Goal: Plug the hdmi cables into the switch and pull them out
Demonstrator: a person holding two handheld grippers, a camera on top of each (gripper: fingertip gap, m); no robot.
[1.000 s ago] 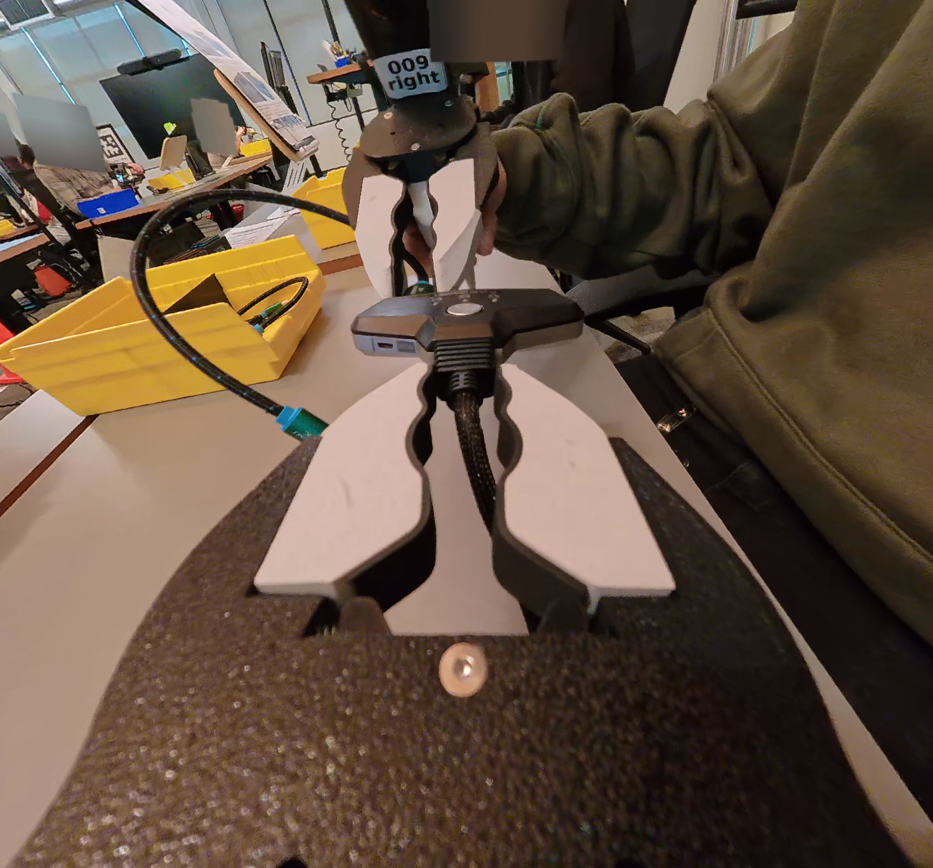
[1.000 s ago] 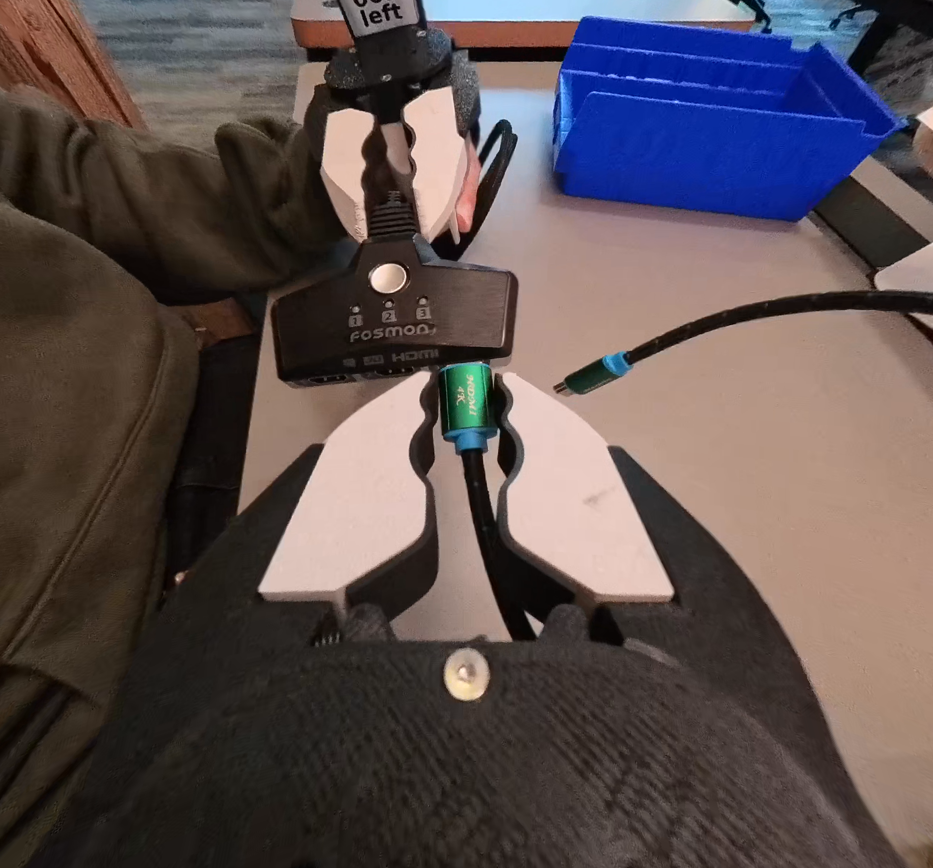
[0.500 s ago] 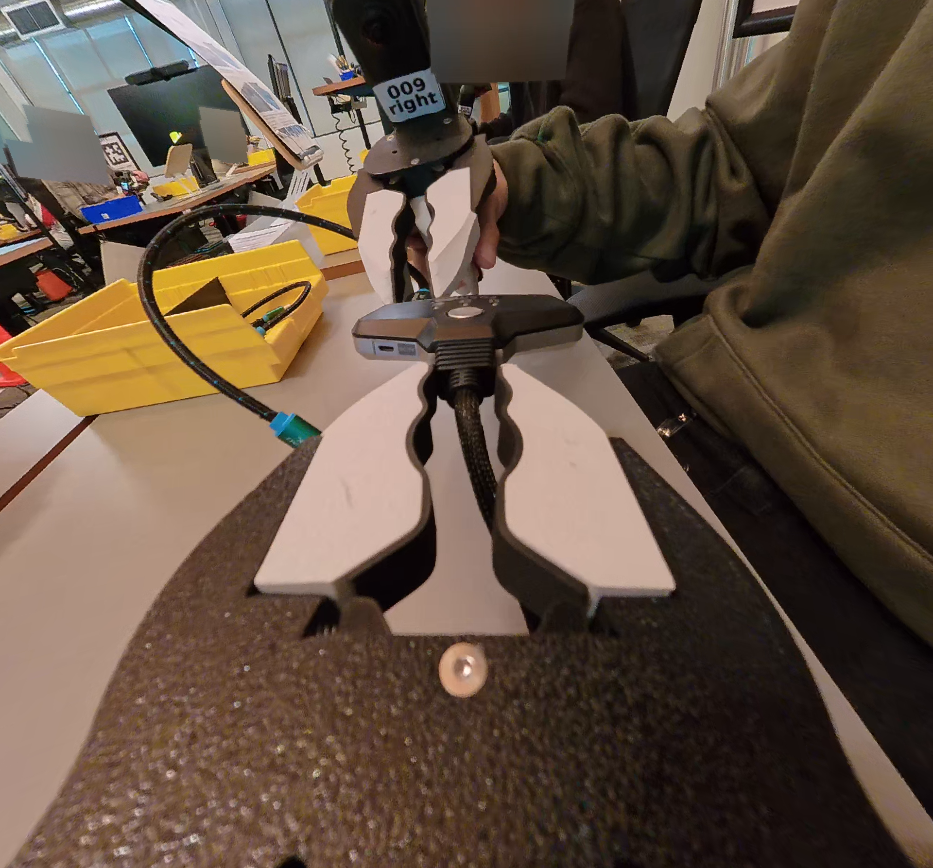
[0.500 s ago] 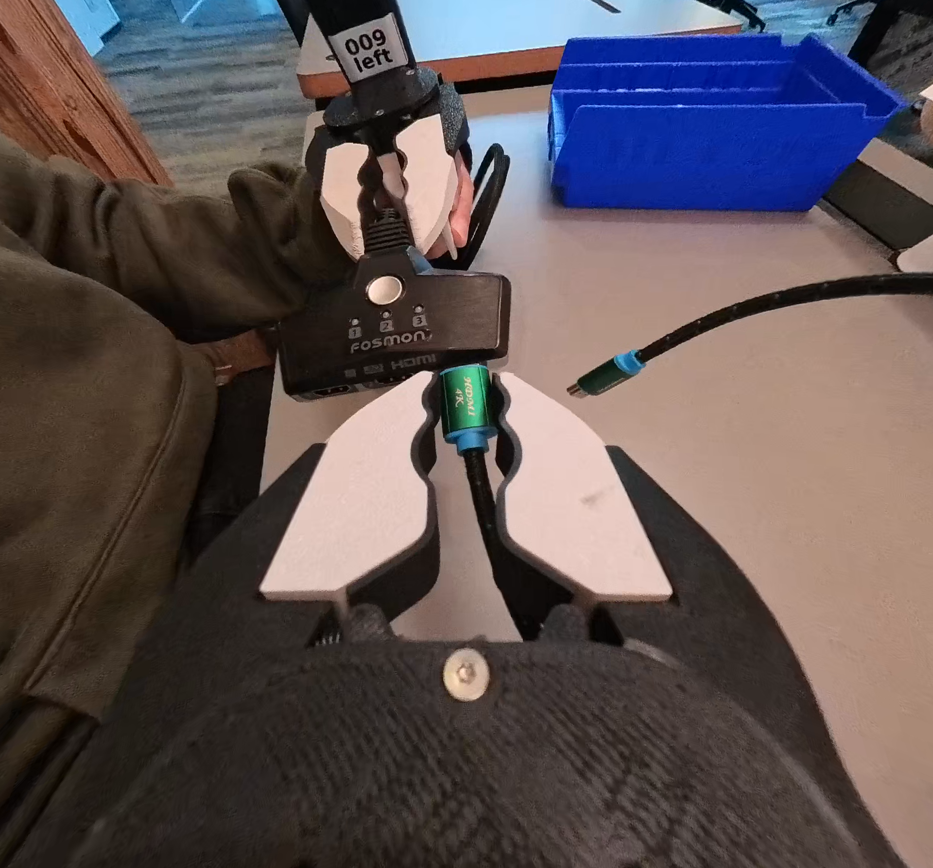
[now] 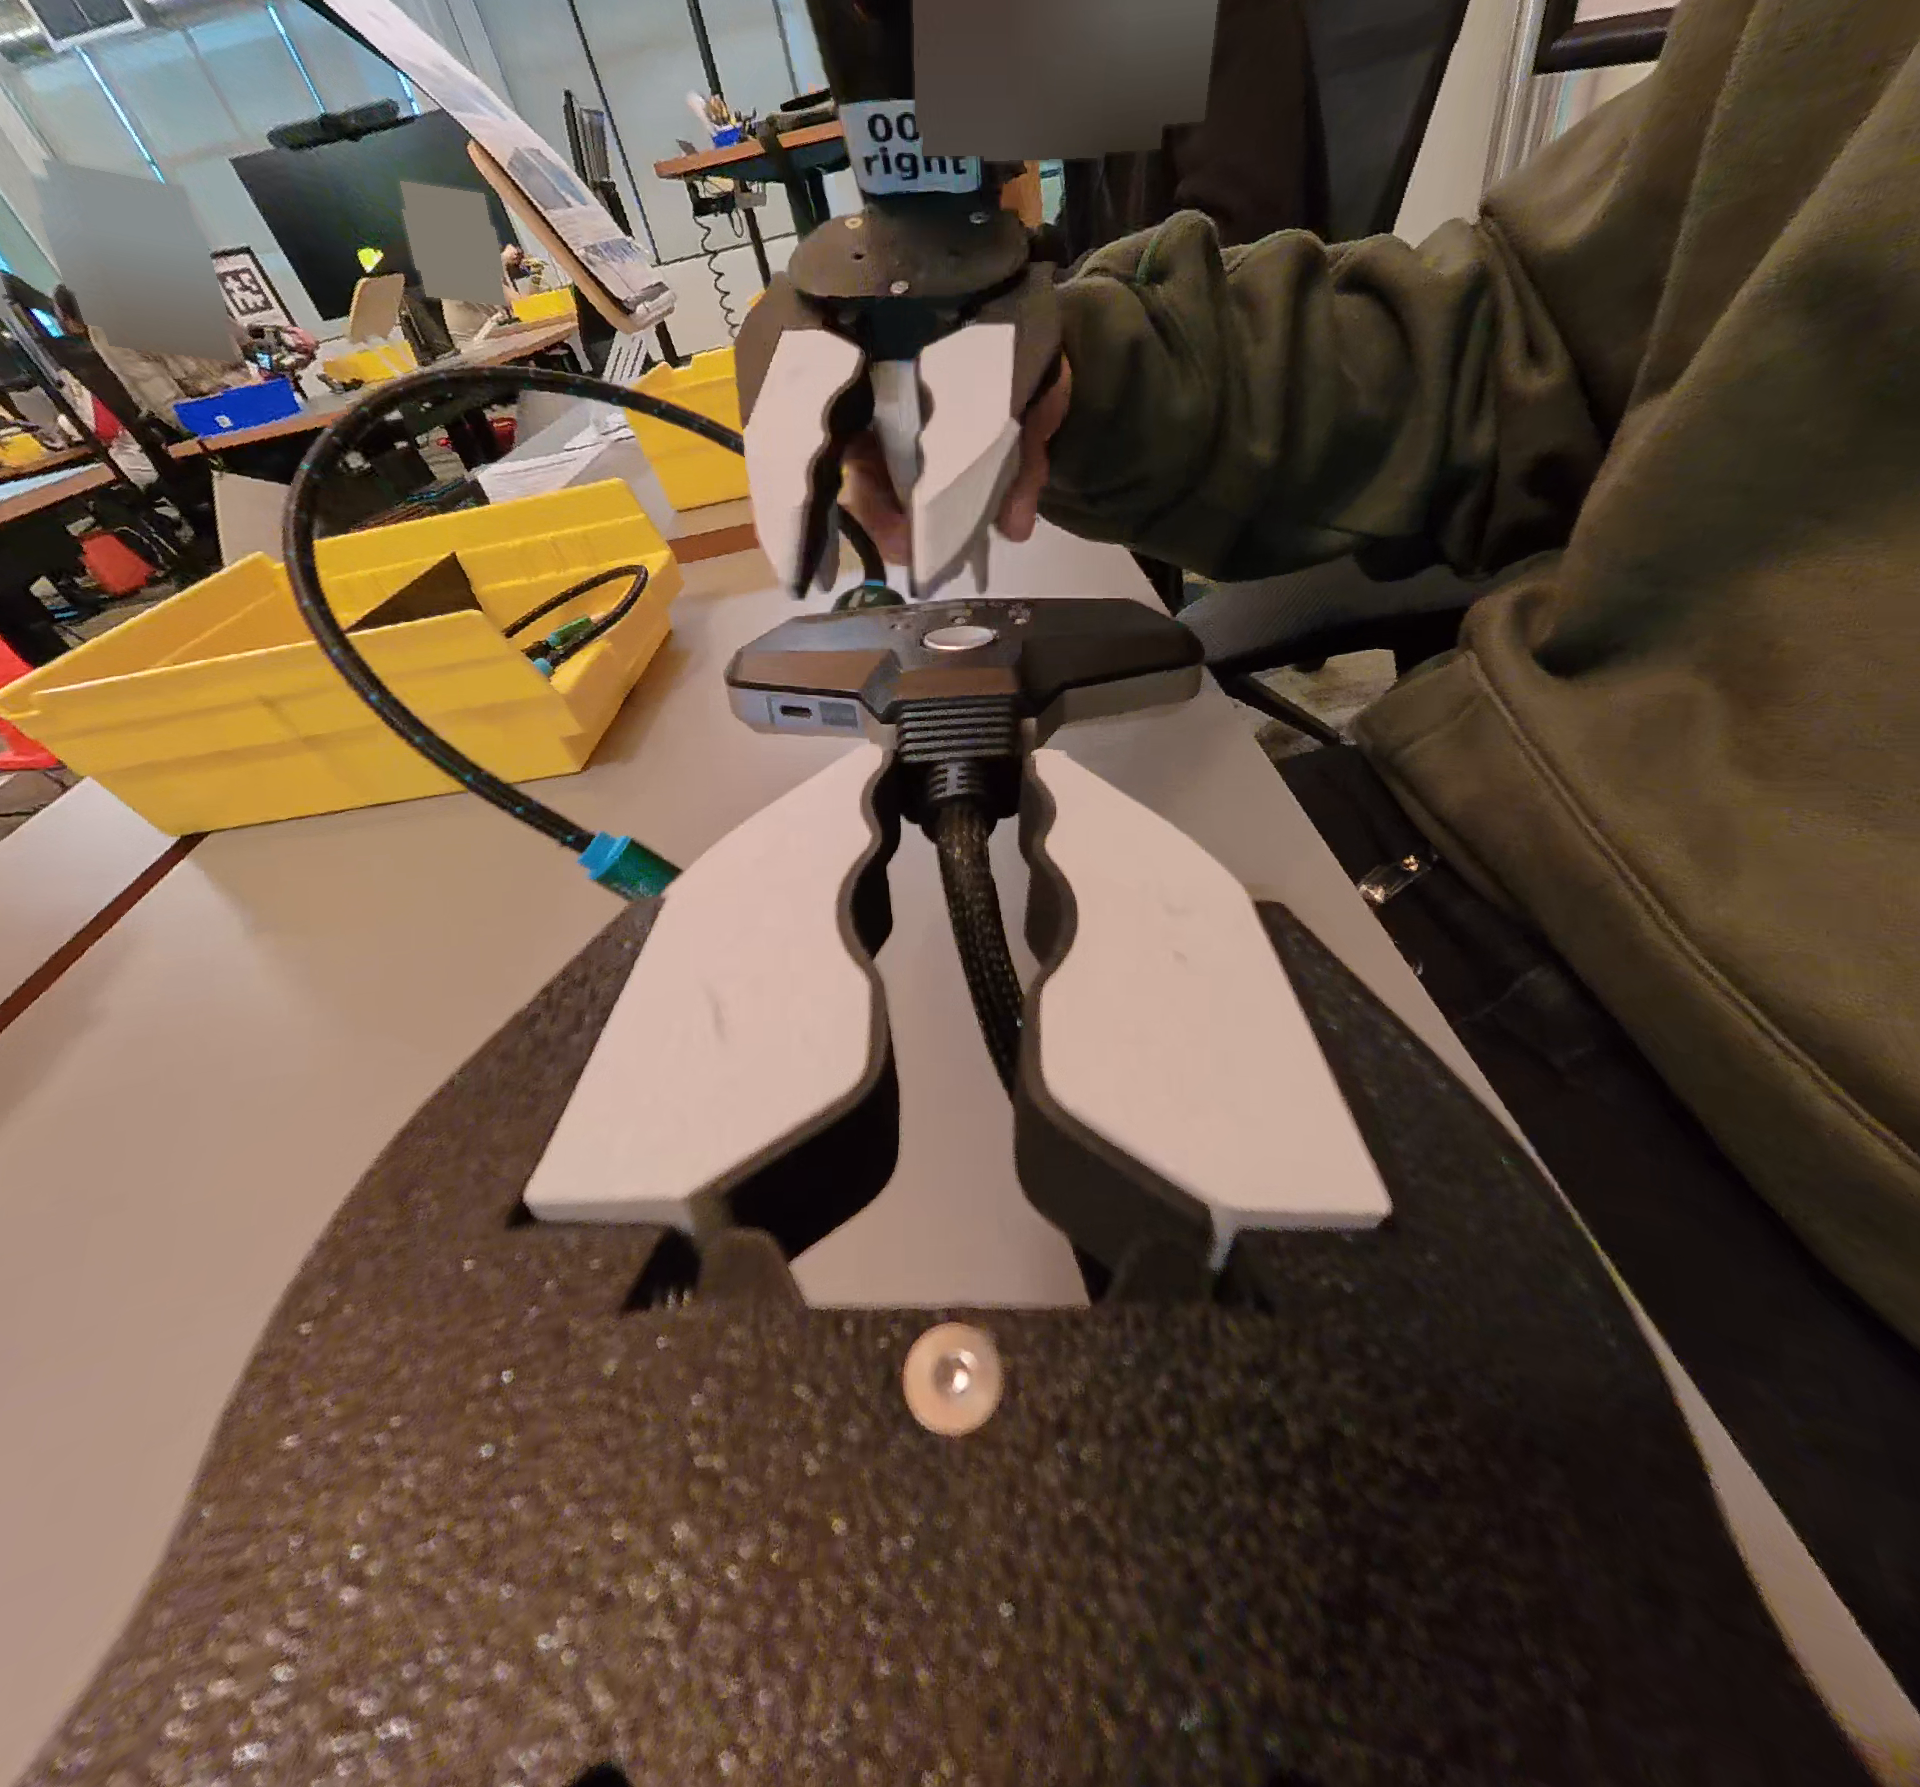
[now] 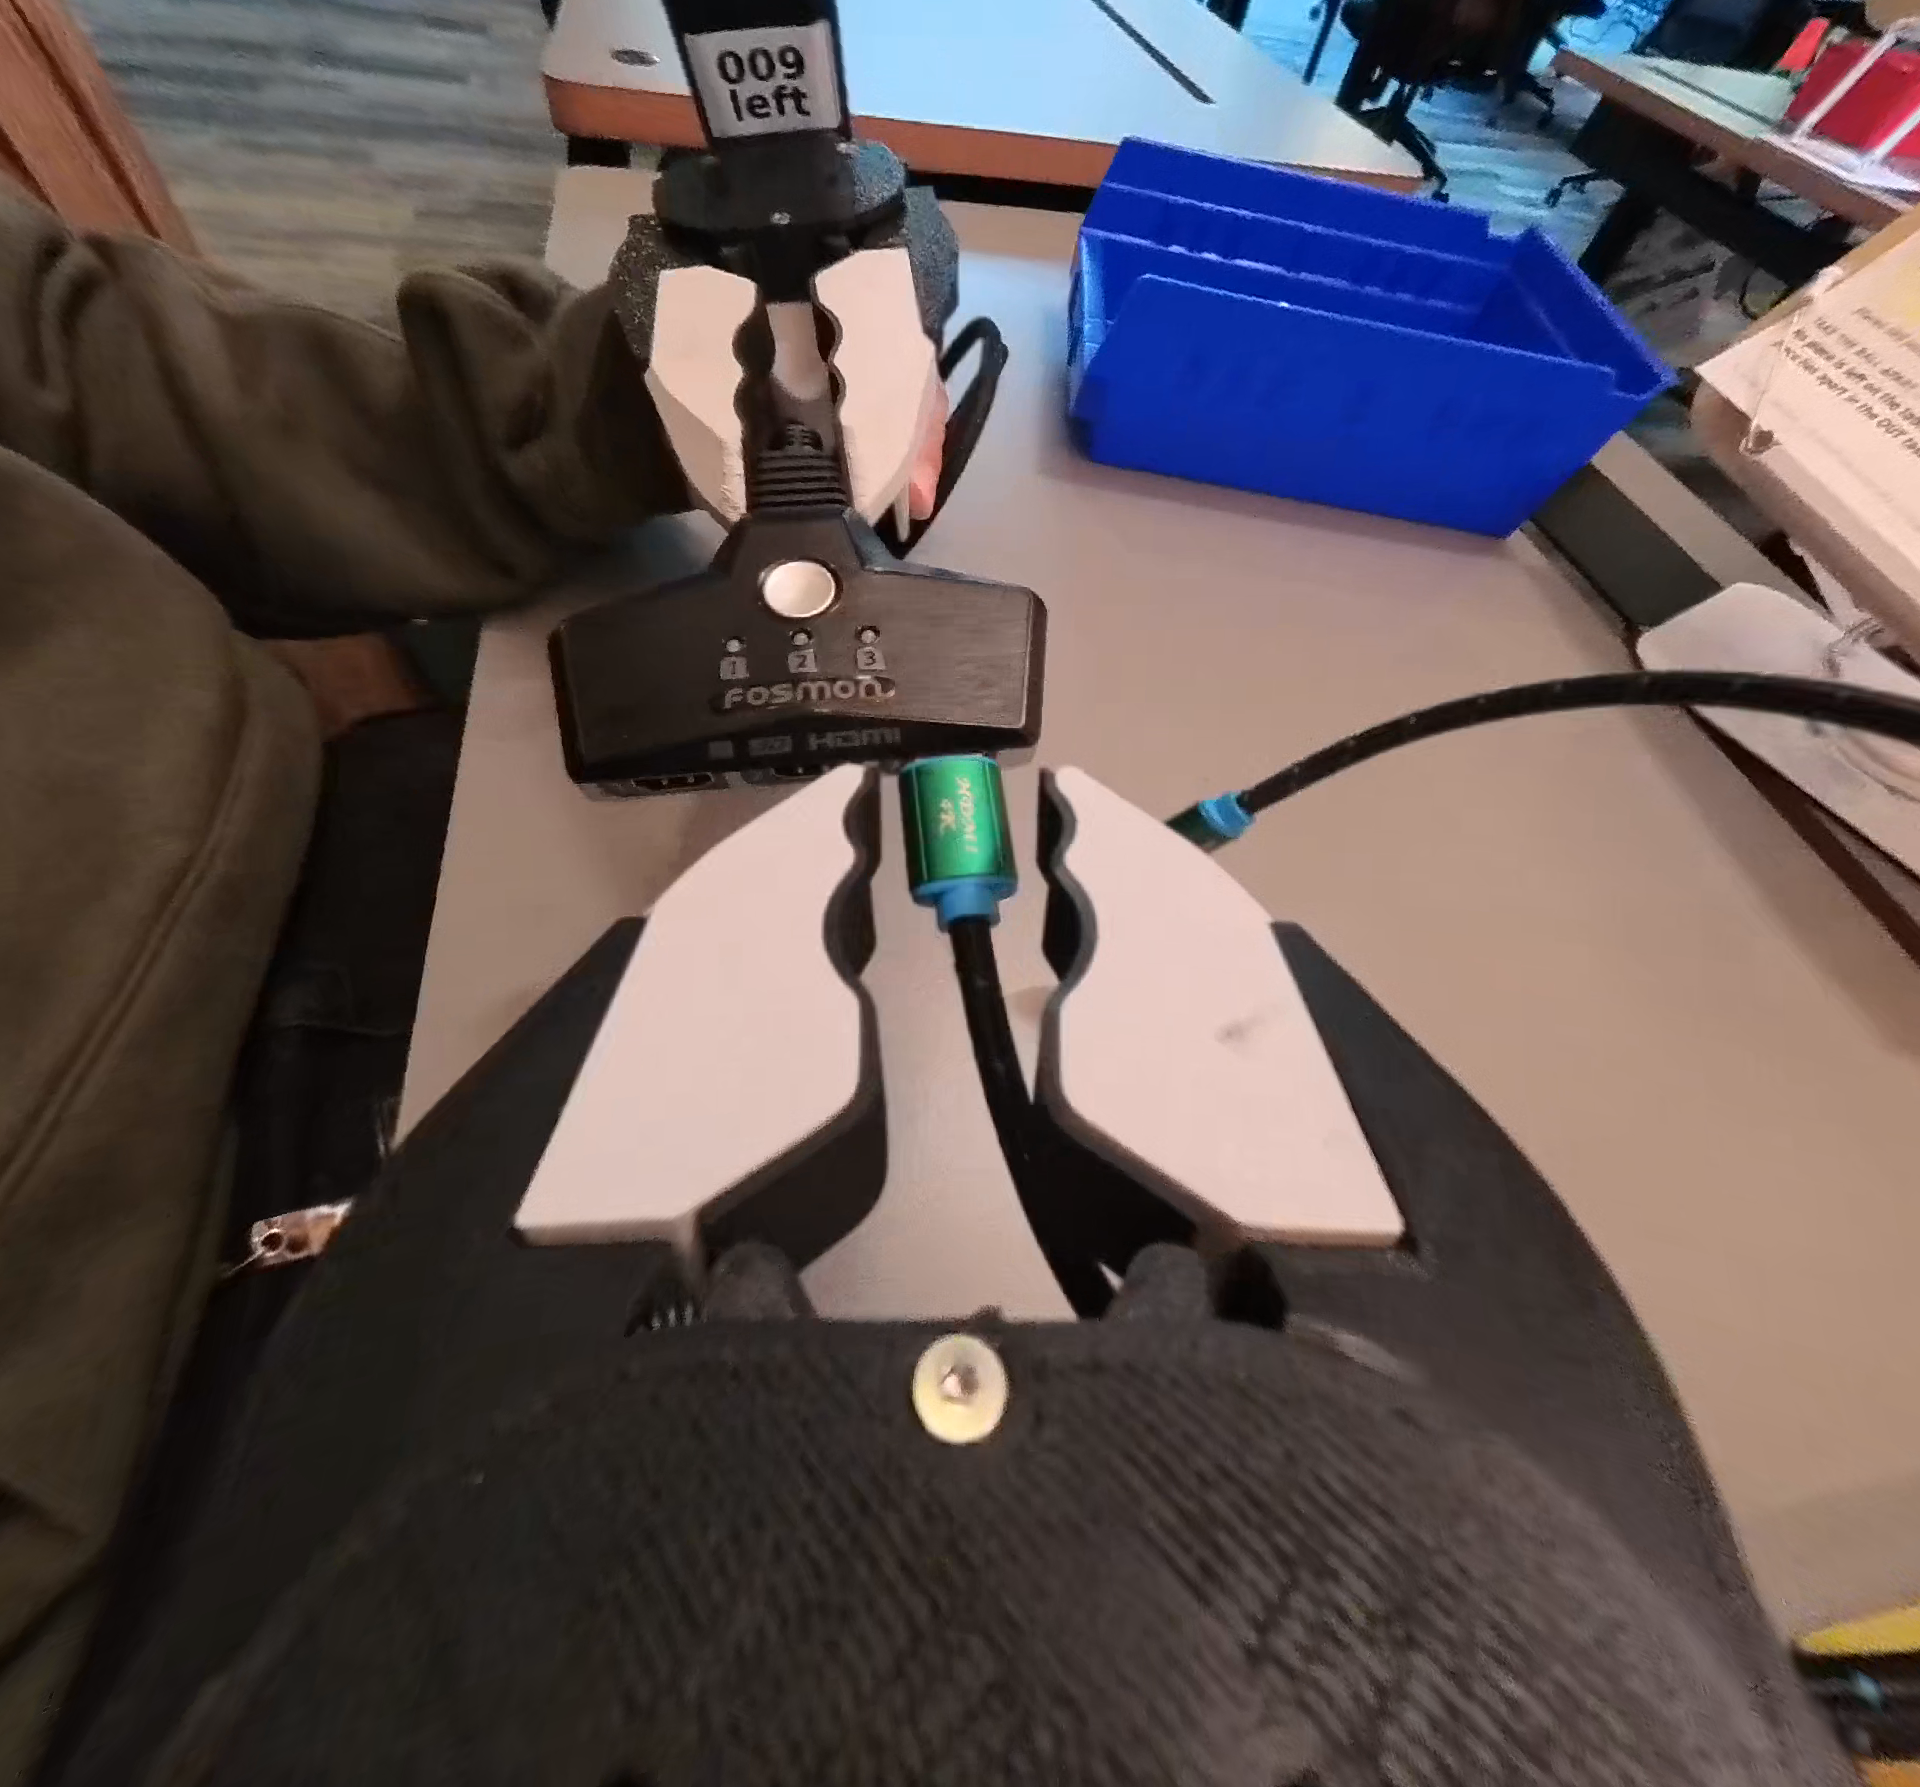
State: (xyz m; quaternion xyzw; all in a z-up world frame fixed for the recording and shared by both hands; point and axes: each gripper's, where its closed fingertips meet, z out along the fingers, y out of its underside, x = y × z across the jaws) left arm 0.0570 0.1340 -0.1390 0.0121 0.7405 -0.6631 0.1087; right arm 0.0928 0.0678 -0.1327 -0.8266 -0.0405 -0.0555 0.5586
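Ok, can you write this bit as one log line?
left gripper shut on switch cable | right gripper jaws open around green plug | green plug in switch | second cable unplugged

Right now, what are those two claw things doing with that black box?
A person holds both. The left gripper pinches the ribbed collar of the black switch box, where its braided cable comes out. The right gripper has opened around a green metal plug that sits in the box's port, its fingers not touching it. A second green plug lies loose on the grey table.
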